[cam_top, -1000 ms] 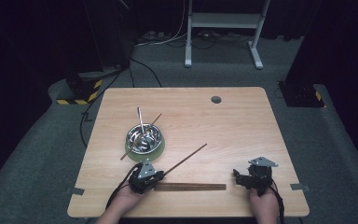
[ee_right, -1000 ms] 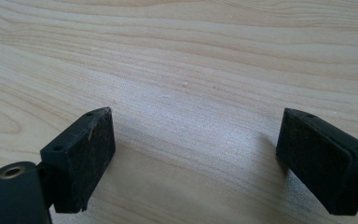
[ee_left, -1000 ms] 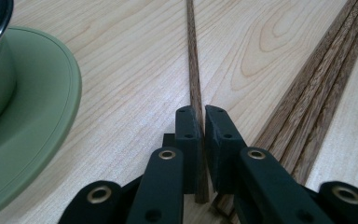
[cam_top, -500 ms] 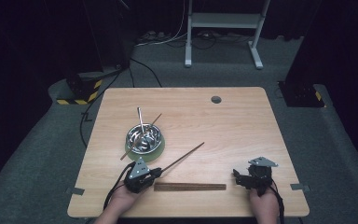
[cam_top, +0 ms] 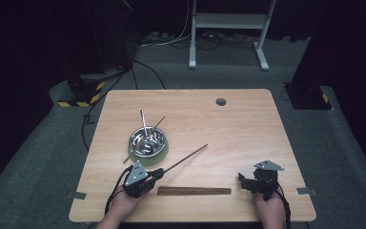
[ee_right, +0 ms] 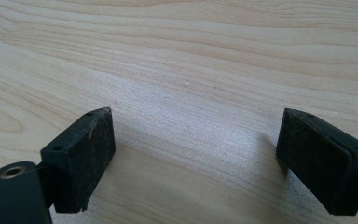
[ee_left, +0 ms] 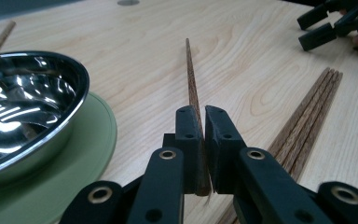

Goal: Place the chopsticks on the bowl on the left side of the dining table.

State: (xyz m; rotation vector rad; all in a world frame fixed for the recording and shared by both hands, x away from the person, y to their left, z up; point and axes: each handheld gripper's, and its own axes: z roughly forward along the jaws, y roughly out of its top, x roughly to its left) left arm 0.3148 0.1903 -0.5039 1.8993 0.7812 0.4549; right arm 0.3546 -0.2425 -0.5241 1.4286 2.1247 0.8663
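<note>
**Single chopstick clamped, transfer to bowl pending**

Beside the steel bowl [cam_top: 147,140], on its near side, the left gripper [cam_top: 158,172] has its jaws pressed together on one brown chopstick [cam_top: 186,157]. In the left gripper view the stick [ee_left: 192,84] is pinched near its thick end between the two pads, and its thin end runs out over the table [cam_top: 248,124], pointing away from the bowl. The remaining bundle of chopsticks [cam_top: 194,191] lies flat on the table nearer the person than the bowl, just beside the left gripper. The bowl stands on a green mat [cam_top: 161,151] and already carries a chopstick and what looks like a metal utensil leaning on its rim.

The right gripper [cam_top: 242,180] rests well apart from the bowl, beyond the far end of the bundle; its jaws stand wide apart with only bare wood between them [ee_right: 191,140].

Step in hand, as judged: carrying a picked stick from the bundle toward the bowl. Next move probably calls for a lift and a swing of the thin end over the rim before release; the long free end could strike the bowl or the sticks already in it.

Change from the frame a second ago: the left gripper sits slightly farther from the bundle and closer to the table's left edge, stick angle much the same. The right gripper is unchanged.
</note>
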